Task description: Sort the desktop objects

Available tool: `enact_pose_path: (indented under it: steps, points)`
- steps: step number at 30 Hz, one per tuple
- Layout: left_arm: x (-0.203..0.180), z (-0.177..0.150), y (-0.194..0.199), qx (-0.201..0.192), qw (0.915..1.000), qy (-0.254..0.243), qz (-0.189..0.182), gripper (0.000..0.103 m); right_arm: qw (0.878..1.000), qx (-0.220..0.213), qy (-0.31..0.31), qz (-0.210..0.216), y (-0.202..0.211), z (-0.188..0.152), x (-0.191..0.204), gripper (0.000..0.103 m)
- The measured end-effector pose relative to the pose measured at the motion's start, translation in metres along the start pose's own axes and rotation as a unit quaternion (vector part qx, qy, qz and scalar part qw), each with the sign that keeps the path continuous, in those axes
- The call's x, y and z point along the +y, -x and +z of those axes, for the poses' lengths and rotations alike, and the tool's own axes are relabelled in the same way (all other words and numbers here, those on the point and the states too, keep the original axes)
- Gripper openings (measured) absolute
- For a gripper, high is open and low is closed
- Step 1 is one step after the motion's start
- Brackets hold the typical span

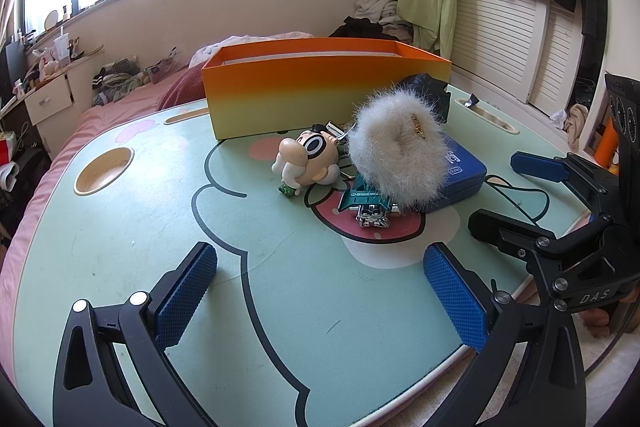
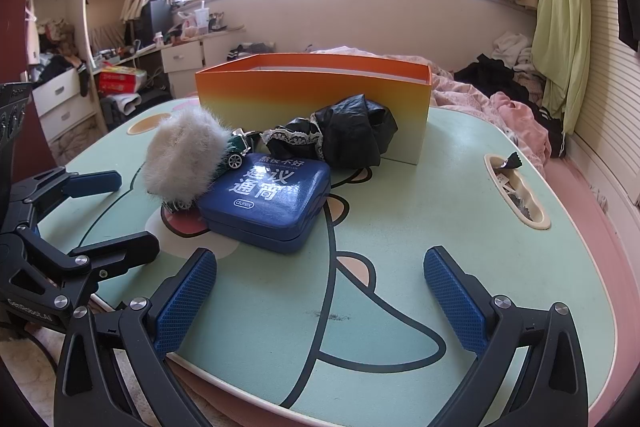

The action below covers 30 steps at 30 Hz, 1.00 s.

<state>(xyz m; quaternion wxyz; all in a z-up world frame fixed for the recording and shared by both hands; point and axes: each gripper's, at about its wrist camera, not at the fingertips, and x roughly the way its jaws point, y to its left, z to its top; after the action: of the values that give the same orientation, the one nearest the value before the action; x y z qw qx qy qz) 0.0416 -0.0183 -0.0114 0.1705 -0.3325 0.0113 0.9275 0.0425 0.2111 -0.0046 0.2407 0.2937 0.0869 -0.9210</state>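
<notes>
The blue tin (image 2: 266,201) reads "durex"; the right tongs (image 1: 520,187) read "DAS".

Left claw (image 1: 320,291) and right claw (image 2: 320,291) — both gaping wide, gripping nothing.

A: Where was room to pass?
B: Bare table (image 2: 400,227) lay between both wide-open grippers and the pile. Right side up to the orange box (image 2: 312,95) was free too.
A: Blockers?
B: White fluffy ball (image 1: 396,155) sat on the blue tin (image 2: 266,201) and toy car (image 1: 366,205), figurine (image 1: 306,157) just beside. Black cloth (image 2: 348,133) touched the box front.
</notes>
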Motion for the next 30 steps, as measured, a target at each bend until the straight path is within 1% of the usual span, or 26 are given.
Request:
enact_pose_path:
  steps: [22,24,27,30]
  points:
    - [-0.002,0.000,0.005,-0.001,1.0000,0.000,0.001,0.103,1.000,-0.001,0.000,0.000,0.001,-0.002,0.000,0.103]
    - [-0.003,0.000,0.007,-0.002,1.0000,-0.004,0.005,0.102,1.000,-0.001,0.000,0.000,0.001,-0.002,-0.001,0.103]
    - [-0.007,0.004,0.017,-0.017,0.9997,-0.013,0.006,0.099,1.000,-0.001,0.000,0.000,0.001,-0.002,0.000,0.103]
    - [-0.011,0.016,0.027,-0.032,0.9992,-0.020,-0.009,0.098,1.000,-0.001,0.000,0.000,0.001,-0.003,-0.001,0.103]
